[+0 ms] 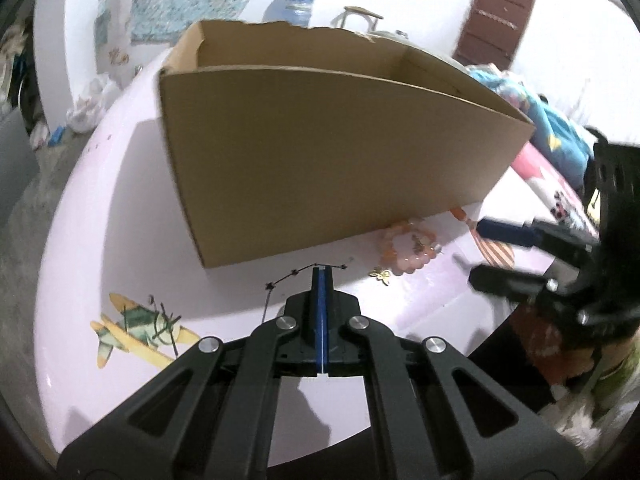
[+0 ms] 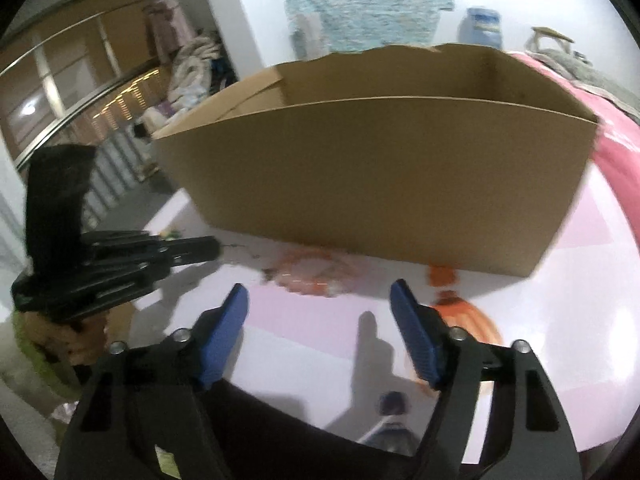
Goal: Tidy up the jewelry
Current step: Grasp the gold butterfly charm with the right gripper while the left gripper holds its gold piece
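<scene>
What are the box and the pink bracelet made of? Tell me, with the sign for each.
Box: corrugated cardboard, matte brown, with a torn ragged top edge. Pink bracelet: round glossy translucent beads, likely glass, stone or plastic; the look leaves it open.

The left gripper (image 1: 321, 270) has its fingers (image 1: 316, 308) pressed flat together, blue pads meeting along a thin seam, pinching a fine dark chain at the tips. The right gripper (image 2: 320, 300) holds its blue-padded fingers (image 2: 224, 332) spread wide with nothing between them, reaching in from the left gripper's right side.
</scene>
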A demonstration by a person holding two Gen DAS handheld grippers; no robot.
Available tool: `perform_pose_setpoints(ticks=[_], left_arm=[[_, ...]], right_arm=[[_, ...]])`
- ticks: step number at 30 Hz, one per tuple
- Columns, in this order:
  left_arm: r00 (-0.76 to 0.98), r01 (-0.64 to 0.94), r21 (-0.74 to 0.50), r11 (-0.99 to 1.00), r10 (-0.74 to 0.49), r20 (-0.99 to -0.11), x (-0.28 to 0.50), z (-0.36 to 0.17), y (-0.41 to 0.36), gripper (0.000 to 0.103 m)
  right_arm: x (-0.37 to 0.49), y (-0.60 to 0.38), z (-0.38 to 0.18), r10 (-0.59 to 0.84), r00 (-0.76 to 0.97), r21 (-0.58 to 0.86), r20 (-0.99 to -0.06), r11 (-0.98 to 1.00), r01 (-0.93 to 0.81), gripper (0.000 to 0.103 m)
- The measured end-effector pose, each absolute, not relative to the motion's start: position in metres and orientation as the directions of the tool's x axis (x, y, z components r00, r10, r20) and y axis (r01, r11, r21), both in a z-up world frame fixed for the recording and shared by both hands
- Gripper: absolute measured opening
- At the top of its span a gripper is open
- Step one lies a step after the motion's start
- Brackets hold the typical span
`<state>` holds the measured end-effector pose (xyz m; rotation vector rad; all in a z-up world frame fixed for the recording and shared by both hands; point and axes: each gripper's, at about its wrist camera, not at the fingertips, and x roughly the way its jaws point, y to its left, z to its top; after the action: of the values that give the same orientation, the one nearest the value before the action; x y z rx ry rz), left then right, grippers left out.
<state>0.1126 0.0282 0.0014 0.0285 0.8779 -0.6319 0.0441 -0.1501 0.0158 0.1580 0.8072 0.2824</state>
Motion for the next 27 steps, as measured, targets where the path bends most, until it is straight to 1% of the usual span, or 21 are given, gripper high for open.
perform_pose_setpoints(ticks=[3, 4, 8, 10, 16, 18, 23, 27], left_arm=[[0.467, 0.503, -0.259, 0.825, -0.511, -0.721, 0.115, -0.002, 0.034, 0.0], [0.468, 0.498, -0.262, 0.827, -0.51, -0.722, 0.116, -0.003, 0.035, 0.0], [0.471, 0.489, -0.266, 0.831, -0.508, -0.721, 0.116, -0.007, 0.04, 0.0], [0.473, 0.487, -0.267, 0.832, -0.508, -0.72, 0.116, -0.007, 0.041, 0.0], [0.478, 0.494, -0.262, 0.829, -0.511, -0.714, 0.117, -0.008, 0.04, 0.0], [0.478, 0.498, -0.26, 0.827, -0.512, -0.714, 0.117, -0.008, 0.039, 0.0], [0.477, 0.5, -0.265, 0.825, -0.518, -0.71, 0.117, -0.01, 0.038, 0.0], [0.478, 0.5, -0.269, 0.823, -0.521, -0.707, 0.117, -0.011, 0.039, 0.0]], right_arm=[[0.051, -0.138, 0.012, 0.352, 0.621, 0.261, -0.7, 0.936, -0.236, 0.054], [0.053, -0.134, 0.012, 0.357, 0.615, 0.26, -0.703, 0.934, -0.244, 0.053], [0.064, -0.123, 0.003, 0.354, 0.586, 0.238, -0.729, 0.934, -0.267, 0.044], [0.068, -0.122, 0.001, 0.351, 0.579, 0.233, -0.736, 0.934, -0.27, 0.042], [0.076, -0.115, 0.004, 0.309, 0.588, 0.167, -0.748, 0.944, -0.285, 0.037], [0.077, -0.111, 0.004, 0.287, 0.59, 0.13, -0.754, 0.947, -0.295, 0.032], [0.082, -0.096, 0.003, 0.224, 0.597, 0.037, -0.77, 0.951, -0.308, 0.026], [0.083, -0.091, 0.005, 0.216, 0.584, 0.031, -0.782, 0.95, -0.31, 0.016]])
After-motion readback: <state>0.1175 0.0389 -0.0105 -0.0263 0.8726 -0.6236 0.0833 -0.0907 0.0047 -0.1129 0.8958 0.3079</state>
